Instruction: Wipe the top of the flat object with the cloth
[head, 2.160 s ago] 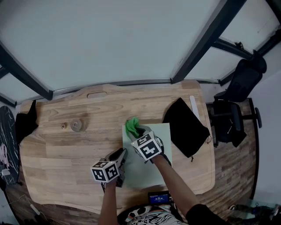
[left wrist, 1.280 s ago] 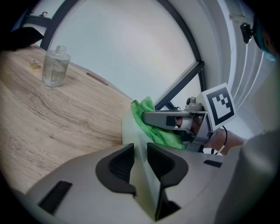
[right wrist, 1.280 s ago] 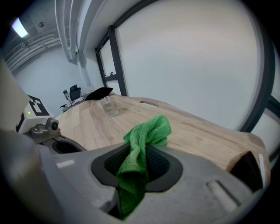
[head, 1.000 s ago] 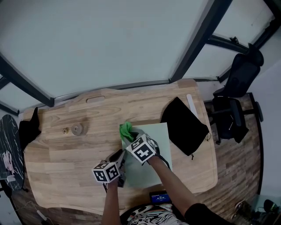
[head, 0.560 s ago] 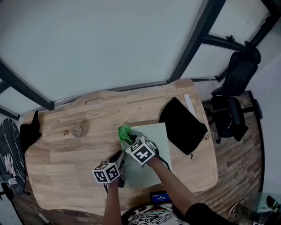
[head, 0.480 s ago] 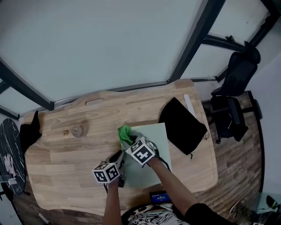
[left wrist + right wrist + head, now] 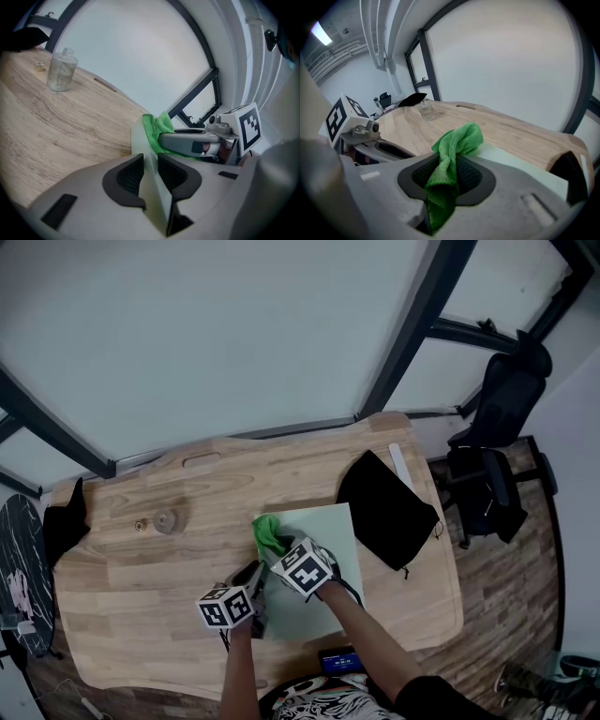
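Observation:
A pale green flat board (image 7: 323, 540) lies on the wooden table. My left gripper (image 7: 258, 577) is shut on the board's near left edge (image 7: 151, 176), which stands as a thin wedge between the dark pads. My right gripper (image 7: 279, 547) is shut on a bright green cloth (image 7: 268, 532), and the cloth rests on the board's far left corner. In the right gripper view the cloth (image 7: 456, 139) bunches up out of the jaws (image 7: 444, 177) and lies on the board (image 7: 520, 161). The left gripper view shows the cloth (image 7: 157, 127) under the right gripper (image 7: 187, 140).
A small clear glass bottle (image 7: 166, 520) and a tiny cap (image 7: 139, 522) stand at the table's far left. A black pouch (image 7: 386, 507) lies right of the board, with a white strip (image 7: 398, 463) behind it. A black office chair (image 7: 497, 465) stands off the table's right end.
My right gripper has slid the cloth a little leftward to the board's far left corner. The left gripper has kept its hold on the board's edge.

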`<state>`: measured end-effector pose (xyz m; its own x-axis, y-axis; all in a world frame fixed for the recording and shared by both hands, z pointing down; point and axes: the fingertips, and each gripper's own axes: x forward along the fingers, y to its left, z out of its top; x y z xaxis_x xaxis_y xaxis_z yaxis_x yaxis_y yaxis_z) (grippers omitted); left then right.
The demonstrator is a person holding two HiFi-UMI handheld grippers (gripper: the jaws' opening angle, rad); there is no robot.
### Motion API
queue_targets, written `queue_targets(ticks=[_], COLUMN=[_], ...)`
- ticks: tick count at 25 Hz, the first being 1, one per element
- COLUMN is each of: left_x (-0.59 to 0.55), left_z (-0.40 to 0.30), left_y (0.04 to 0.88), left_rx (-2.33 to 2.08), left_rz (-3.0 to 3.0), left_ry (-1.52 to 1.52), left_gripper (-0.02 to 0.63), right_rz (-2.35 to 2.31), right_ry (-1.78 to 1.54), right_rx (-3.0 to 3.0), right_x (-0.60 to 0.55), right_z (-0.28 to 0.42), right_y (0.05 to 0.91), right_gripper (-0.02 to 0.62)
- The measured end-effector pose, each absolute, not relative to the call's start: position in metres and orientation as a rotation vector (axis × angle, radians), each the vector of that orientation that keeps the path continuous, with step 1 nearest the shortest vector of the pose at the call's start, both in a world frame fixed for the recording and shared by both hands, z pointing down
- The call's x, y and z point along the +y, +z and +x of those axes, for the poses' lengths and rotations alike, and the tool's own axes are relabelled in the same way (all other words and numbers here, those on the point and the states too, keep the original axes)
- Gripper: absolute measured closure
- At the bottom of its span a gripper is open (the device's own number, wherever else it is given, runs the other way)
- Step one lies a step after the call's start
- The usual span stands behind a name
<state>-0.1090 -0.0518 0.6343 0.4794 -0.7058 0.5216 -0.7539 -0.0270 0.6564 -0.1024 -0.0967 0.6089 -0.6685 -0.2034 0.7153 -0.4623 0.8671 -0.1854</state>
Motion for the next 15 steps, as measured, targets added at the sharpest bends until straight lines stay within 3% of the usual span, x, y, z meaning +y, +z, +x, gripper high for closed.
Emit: queue_targets(ticks=[15], left_x=[-0.053], left_z=[-0.110], left_y=[0.636], left_rx=[-1.230], left_rz=[1.760], left_ry=[0.056], left_gripper=[0.512], right_rz=[0.482], right_ry=[0.490], right_rx=[-2.297], right_x=[-0.084], right_z=[-0.092], right_y=[0.614], right_gripper=[0.506])
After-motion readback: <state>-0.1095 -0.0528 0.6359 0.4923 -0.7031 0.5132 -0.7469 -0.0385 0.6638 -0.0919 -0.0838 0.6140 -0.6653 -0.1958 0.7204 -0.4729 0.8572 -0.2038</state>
